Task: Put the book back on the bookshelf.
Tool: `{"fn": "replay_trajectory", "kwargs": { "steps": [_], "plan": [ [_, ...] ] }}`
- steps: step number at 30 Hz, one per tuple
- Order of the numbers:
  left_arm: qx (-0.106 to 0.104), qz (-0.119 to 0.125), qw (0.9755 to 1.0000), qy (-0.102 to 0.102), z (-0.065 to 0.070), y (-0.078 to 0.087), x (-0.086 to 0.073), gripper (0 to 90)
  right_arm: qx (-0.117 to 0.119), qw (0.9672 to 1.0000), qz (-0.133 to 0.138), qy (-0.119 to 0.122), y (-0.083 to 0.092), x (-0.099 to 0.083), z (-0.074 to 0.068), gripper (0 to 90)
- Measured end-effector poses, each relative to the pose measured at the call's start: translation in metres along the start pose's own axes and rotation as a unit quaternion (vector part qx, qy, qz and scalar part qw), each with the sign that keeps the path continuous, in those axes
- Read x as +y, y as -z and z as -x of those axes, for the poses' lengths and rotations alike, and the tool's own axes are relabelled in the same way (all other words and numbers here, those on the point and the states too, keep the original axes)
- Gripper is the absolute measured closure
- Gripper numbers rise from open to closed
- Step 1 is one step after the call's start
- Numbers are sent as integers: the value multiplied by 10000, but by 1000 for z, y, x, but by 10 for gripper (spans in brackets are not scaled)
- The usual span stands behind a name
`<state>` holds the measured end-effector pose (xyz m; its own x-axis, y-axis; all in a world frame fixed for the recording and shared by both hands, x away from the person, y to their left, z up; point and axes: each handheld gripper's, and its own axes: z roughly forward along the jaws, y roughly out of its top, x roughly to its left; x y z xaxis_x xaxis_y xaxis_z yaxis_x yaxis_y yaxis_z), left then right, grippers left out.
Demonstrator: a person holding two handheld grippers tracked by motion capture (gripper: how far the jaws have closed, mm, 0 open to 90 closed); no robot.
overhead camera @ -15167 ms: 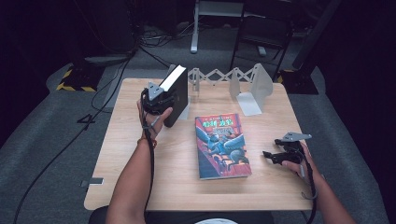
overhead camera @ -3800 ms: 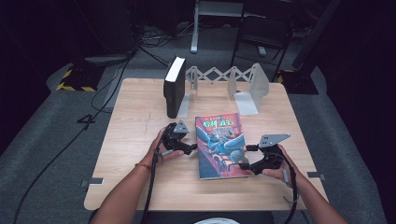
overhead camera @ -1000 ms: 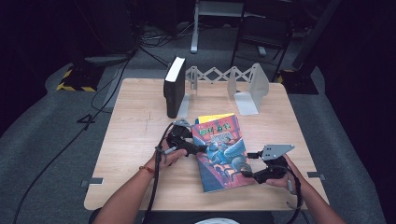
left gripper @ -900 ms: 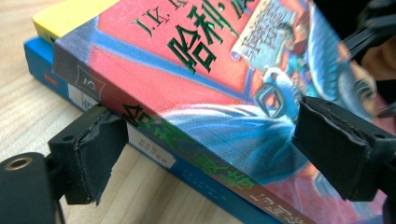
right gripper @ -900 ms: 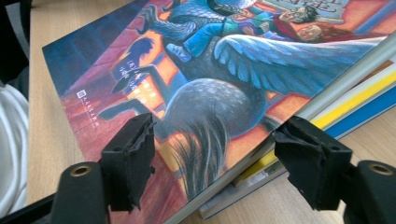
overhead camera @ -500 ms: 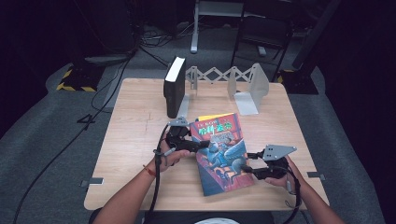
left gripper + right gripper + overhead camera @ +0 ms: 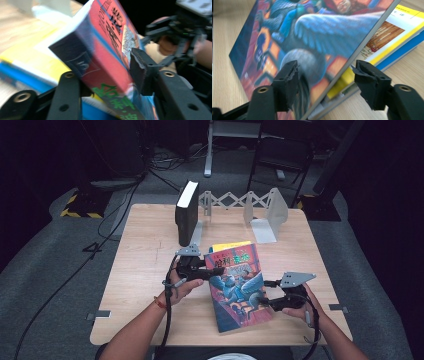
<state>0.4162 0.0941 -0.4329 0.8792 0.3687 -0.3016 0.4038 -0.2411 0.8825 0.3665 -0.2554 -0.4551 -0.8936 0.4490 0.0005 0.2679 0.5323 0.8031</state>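
- Left: my left gripper [image 7: 212, 271] has just been closing its jaws and now clamps the spine of the illustrated book [image 7: 239, 287].
- Centre: the book, flat a moment ago, tilts up off the yellow book [image 7: 227, 247] on the pale wood-grain table [image 7: 145, 250]. I judge the lift under way. Its cover is glossy, its block thick and rectangular.
- Right: my right gripper [image 7: 267, 302] has just been opening. Its ridged black pads straddle the book's free edge without pinching it.

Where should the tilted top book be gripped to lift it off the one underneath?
Grip the top book by its raised spine edge, coming from its left, where the left gripper straddles it. That edge is tilted up off the yellow book below, so a jaw fits either side.
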Motion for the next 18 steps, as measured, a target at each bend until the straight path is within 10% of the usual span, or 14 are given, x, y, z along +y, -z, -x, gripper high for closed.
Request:
{"fn": "replay_trajectory", "kwargs": {
  "steps": [3,18],
  "plan": [
    [-13,-23,9993,-383,17,-3,8,602,56,10000,-1,-66,-5,5,3,299],
    [-107,135,9967,-789,36,-7,13,622,489,9977,294,-374,-1,12,19,345]
  ]
}}
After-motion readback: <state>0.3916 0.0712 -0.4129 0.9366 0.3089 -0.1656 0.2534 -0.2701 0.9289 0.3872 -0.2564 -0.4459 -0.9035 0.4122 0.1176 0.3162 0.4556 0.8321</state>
